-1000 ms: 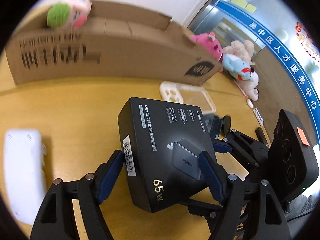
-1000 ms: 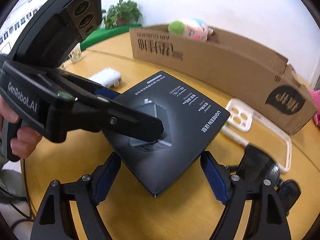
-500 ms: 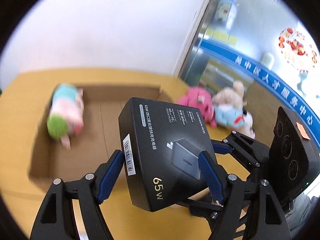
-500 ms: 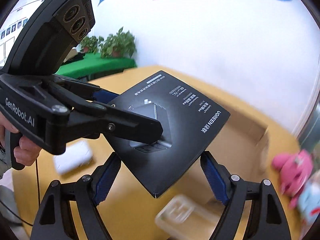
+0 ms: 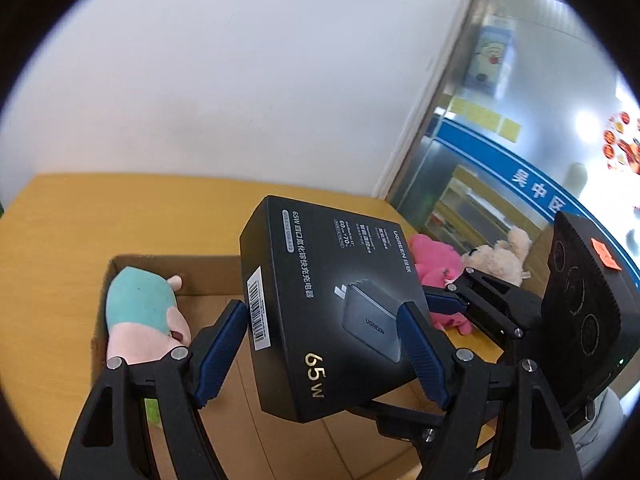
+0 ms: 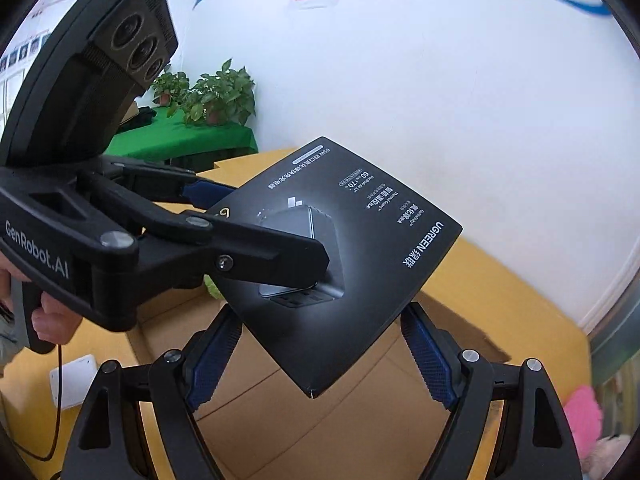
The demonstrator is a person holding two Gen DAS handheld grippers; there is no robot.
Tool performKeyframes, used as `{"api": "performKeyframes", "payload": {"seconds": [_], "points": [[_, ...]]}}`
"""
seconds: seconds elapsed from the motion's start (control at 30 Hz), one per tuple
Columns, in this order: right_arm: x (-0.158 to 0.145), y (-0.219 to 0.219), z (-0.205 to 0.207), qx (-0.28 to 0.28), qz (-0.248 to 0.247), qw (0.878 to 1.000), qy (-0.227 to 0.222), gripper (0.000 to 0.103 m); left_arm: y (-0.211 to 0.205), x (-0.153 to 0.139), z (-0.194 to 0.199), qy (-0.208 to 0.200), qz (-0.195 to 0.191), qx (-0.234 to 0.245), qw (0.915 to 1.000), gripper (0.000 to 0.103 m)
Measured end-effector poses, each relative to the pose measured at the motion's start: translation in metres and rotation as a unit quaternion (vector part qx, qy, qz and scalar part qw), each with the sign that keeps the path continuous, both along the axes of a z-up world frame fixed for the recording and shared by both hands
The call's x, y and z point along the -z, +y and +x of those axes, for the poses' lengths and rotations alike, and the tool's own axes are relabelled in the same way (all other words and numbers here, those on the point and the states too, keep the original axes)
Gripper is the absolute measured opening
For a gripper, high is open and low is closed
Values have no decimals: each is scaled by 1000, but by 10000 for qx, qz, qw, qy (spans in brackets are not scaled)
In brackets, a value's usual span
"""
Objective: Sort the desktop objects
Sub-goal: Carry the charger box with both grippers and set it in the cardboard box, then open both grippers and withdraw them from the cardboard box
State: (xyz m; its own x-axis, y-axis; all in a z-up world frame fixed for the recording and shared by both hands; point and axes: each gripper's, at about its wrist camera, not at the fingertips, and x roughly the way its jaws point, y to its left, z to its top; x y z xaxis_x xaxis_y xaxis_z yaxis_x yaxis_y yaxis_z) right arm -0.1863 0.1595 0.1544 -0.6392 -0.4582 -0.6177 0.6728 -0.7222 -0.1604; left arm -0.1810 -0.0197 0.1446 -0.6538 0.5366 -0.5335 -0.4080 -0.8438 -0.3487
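Jaws of both grippers are seen closed against one black UGREEN 65W charger box (image 5: 332,308), which is held in the air, tilted, above an open cardboard box (image 5: 208,276) on a yellow wooden desk (image 5: 60,216). In the left wrist view, the left gripper (image 5: 320,352) is shown with its blue-padded fingers (image 5: 222,344) pressed against two opposite sides of the charger box, whose printed face and barcode label are turned toward the camera. In the right wrist view, the right gripper (image 6: 320,356) is shown gripping the lower corner of the same charger box, one pad on each adjoining edge. The left gripper is also seen there from the side, reaching in from the left, marked "GenRobot.AI" and held by a hand (image 6: 48,312). A plush toy (image 5: 144,316) in teal and pink is seen lying inside the cardboard box at its left end. A pink plush toy (image 5: 434,264) and a beige plush toy (image 5: 502,260) are seen beyond the cardboard box on the right. A white device (image 6: 74,384) is seen on the desk at lower left, and potted plants (image 6: 212,96) stand on a green-covered table by the white wall.
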Motion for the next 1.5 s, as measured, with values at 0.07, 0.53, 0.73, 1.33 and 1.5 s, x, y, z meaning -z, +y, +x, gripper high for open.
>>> {"api": "performKeyframes", "payload": {"seconds": [0.07,0.53,0.73,1.33,1.5], "points": [[16,0,-24,48,51,9998,-162,81,4,15,-24,-200,-87,-32,9998,77],[138,10,-157,666,-47,9849,-1597,81,26,133,-126,-2120,-529,-490,9746,61],[145,0,-156,935,-326,9738,-2049,84,30,131,-121,-1989,-788,-593,9750,61],[52,31,48,2282,-414,9721,-348,103,3,10,116,1057,-1422,-1412,9740,80],[37,34,88,2367,-594,9692,-326,103,-2,5,150,1047,-1273,-1425,9760,80]]}}
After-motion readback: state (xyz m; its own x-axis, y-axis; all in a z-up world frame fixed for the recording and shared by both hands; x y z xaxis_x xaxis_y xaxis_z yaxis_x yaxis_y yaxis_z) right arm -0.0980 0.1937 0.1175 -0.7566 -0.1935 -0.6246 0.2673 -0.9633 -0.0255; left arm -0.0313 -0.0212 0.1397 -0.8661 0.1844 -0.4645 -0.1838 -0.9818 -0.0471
